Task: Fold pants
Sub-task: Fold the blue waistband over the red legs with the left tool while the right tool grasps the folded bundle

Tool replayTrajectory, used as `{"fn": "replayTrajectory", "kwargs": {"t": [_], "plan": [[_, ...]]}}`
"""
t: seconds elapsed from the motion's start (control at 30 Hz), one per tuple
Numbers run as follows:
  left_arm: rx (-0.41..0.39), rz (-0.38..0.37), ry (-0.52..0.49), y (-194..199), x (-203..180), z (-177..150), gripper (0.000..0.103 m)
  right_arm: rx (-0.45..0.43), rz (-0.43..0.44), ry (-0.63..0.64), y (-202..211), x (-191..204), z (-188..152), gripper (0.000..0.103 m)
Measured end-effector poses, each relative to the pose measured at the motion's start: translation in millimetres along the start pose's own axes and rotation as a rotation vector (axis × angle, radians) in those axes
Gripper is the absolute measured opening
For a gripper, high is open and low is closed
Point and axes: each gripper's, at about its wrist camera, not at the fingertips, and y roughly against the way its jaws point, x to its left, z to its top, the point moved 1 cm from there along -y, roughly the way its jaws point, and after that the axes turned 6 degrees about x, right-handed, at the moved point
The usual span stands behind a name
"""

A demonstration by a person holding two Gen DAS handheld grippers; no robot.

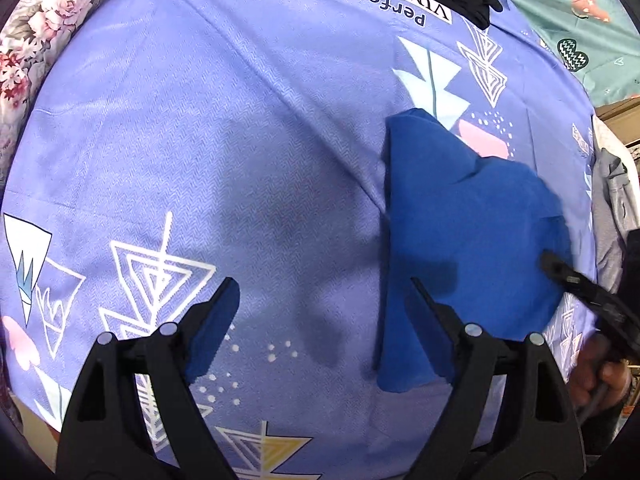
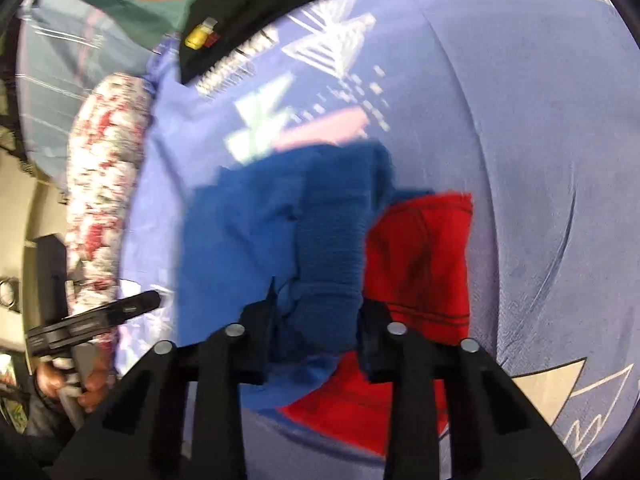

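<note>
Two layers of the blue pants point(image 2: 280, 248) are pinched by the right gripper point(image 2: 316, 320) beside the red cloth point(image 2: 420, 248), while the left gripper point(image 1: 324, 312) is held agape; the fold is best drawn flat.

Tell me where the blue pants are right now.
The blue pants lie on the purple bedsheet, bunched between the right gripper's fingers, with a red garment beside them.

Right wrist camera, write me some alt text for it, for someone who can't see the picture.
The right gripper is shut on a bunched fold of blue pants, which lie on a lavender patterned bedsheet with red fabric showing beside them. At the left edge, a hand holds the left gripper. The picture is motion-blurred.
</note>
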Motion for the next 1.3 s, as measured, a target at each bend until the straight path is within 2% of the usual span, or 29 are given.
{"fn": "replayTrajectory", "kwargs": {"t": [0.1, 0.2, 0.27, 0.37, 0.4, 0.43, 0.47, 0.5, 0.6, 0.7, 0.77, 0.83, 0.93, 1.03, 1.1, 1.17, 1.2, 1.23, 1.27, 1.3], "plan": [[0.000, 0.009, -0.014, 0, -4, 2, 0.085, -0.052, 0.071, 0.052, 37, 18, -4, 0.026], [-0.011, 0.002, -0.028, 0, -11, 4, 0.085, -0.095, 0.120, 0.049, 65, 22, -11, 0.026], [-0.011, 0.000, -0.039, -1, -17, 6, 0.085, -0.076, 0.090, 0.024, 68, 13, -19, 0.026], [-0.005, 0.000, -0.071, -5, -31, 9, 0.085, 0.008, -0.034, -0.040, 36, -15, -31, 0.028], [-0.002, 0.006, -0.086, -7, -36, 9, 0.085, 0.041, -0.094, -0.071, 21, -28, -34, 0.036], [-0.005, 0.020, -0.104, -9, -43, 9, 0.085, 0.064, -0.150, -0.096, 11, -37, -38, 0.059], [-0.009, 0.038, -0.115, -10, -46, 9, 0.085, 0.065, -0.191, -0.134, 8, -45, -41, 0.070], [-0.015, 0.061, -0.131, -11, -50, 10, 0.085, 0.053, -0.189, -0.145, 10, -47, -42, 0.074], [-0.014, 0.065, -0.141, -11, -51, 14, 0.085, 0.022, -0.190, -0.078, 26, -36, -37, 0.074], [-0.027, 0.035, -0.108, -5, -46, 25, 0.085, -0.085, -0.246, -0.002, 52, -26, -24, 0.074], [-0.051, 0.031, -0.088, 1, -46, 35, 0.085, -0.150, -0.264, 0.026, 62, -23, -12, 0.069], [-0.070, 0.024, -0.079, 7, -49, 43, 0.085, -0.162, -0.242, 0.046, 61, -17, 2, 0.038], [-0.092, -0.028, -0.085, 14, -57, 52, 0.085, -0.161, -0.171, 0.098, 49, 1, 17, 0.029], [-0.076, -0.056, -0.123, 5, -70, 59, 0.089, -0.123, -0.170, 0.152, 31, 12, 22, 0.028], [-0.027, -0.006, -0.127, -19, -74, 64, 0.089, -0.070, -0.191, 0.118, 12, 2, 27, 0.029], [0.026, 0.048, -0.093, -45, -68, 68, 0.091, -0.060, -0.139, 0.058, 6, -16, 29, 0.028], [0.049, 0.053, -0.074, -54, -65, 70, 0.091, -0.074, -0.110, 0.036, 7, -24, 29, 0.024], [0.070, 0.050, -0.044, -61, -62, 71, 0.093, -0.085, -0.100, 0.024, 7, -30, 30, 0.012], [0.066, 0.057, -0.030, -60, -63, 72, 0.093, -0.092, -0.124, 0.024, 7, -34, 30, 0.003], [0.068, 0.069, -0.035, -60, -66, 73, 0.093, -0.097, -0.144, 0.027, 6, -36, 30, 0.000]]}}
